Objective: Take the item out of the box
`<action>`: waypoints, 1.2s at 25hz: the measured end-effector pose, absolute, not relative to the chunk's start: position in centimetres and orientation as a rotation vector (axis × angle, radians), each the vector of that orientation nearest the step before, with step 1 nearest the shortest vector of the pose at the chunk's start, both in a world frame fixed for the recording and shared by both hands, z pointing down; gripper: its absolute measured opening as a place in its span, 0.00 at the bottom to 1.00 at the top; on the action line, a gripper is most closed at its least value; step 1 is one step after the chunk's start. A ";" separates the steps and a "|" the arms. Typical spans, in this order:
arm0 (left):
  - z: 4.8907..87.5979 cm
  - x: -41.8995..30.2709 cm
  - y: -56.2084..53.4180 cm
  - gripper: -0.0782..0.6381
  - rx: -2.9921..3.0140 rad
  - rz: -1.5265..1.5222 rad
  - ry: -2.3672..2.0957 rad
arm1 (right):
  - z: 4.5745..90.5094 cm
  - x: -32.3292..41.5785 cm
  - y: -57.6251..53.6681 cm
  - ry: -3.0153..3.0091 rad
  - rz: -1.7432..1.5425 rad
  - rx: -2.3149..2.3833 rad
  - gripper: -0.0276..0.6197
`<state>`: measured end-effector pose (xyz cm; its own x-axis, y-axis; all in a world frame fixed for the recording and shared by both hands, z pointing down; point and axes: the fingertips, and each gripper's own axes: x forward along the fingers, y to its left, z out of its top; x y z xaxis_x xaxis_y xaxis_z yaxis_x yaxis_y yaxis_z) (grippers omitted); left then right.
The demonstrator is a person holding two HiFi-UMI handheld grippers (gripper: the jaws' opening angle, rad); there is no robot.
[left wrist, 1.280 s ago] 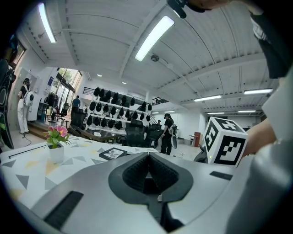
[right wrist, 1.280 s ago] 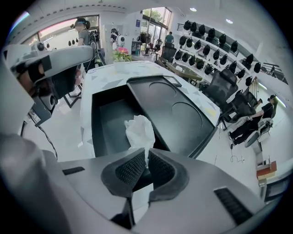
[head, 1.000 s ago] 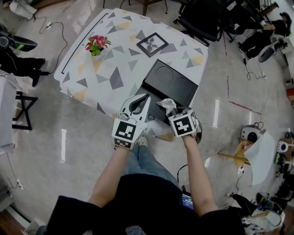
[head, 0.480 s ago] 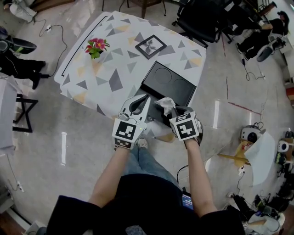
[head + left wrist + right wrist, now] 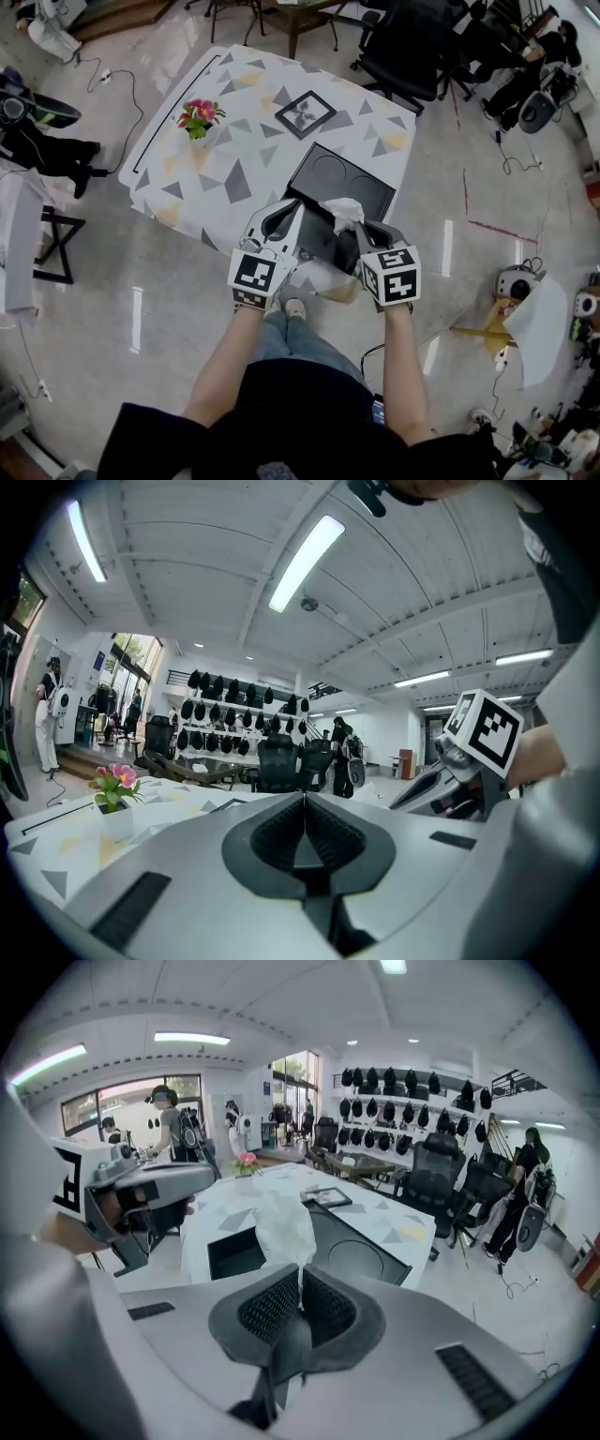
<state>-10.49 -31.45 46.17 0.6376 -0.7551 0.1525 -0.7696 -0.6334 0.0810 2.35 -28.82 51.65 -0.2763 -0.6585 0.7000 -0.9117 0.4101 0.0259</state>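
A black box (image 5: pixel 349 176) lies on the patterned table (image 5: pixel 216 141), its open compartment (image 5: pixel 234 1252) at the near end. My right gripper (image 5: pixel 363 228) is shut on a crumpled white paper item (image 5: pixel 342 209), which it holds a little above the box. In the right gripper view the white item (image 5: pixel 286 1227) stands up from between the shut jaws of my right gripper (image 5: pixel 300 1303). My left gripper (image 5: pixel 297 203) hovers by the box's left near corner, pointing almost level. In its own view the left gripper (image 5: pixel 305 801) is shut with nothing in it.
A pot of pink flowers (image 5: pixel 199 97) and a framed picture (image 5: pixel 308 111) stand further back on the table. Black office chairs (image 5: pixel 403 42) are beyond the far edge. Cables and gear (image 5: pixel 511 281) lie on the floor to both sides.
My right gripper has risen with the white item, drawing it up from the box's open compartment. My left gripper has stayed where it was.
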 end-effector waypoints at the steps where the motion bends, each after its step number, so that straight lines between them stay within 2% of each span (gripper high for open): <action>1: 45.9 -10.5 -31.5 0.14 2.720 0.158 -1.277 | 51.0 2.5 -29.0 -2.064 0.505 1.359 0.06; 18: 41.6 -10.8 -32.4 0.14 2.788 0.135 -1.352 | 41.7 1.8 -29.3 -2.456 0.134 1.744 0.06; 30: 40.5 -10.1 -32.3 0.14 2.823 0.110 -1.354 | 40.3 2.5 -28.1 -2.501 0.003 1.919 0.06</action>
<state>-10.14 -32.33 40.47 0.6239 -0.7786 0.0672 -0.7792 -0.6264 -0.0227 2.55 -28.13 40.31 -0.2589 -0.9659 -0.0071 -0.9659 0.2590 -0.0081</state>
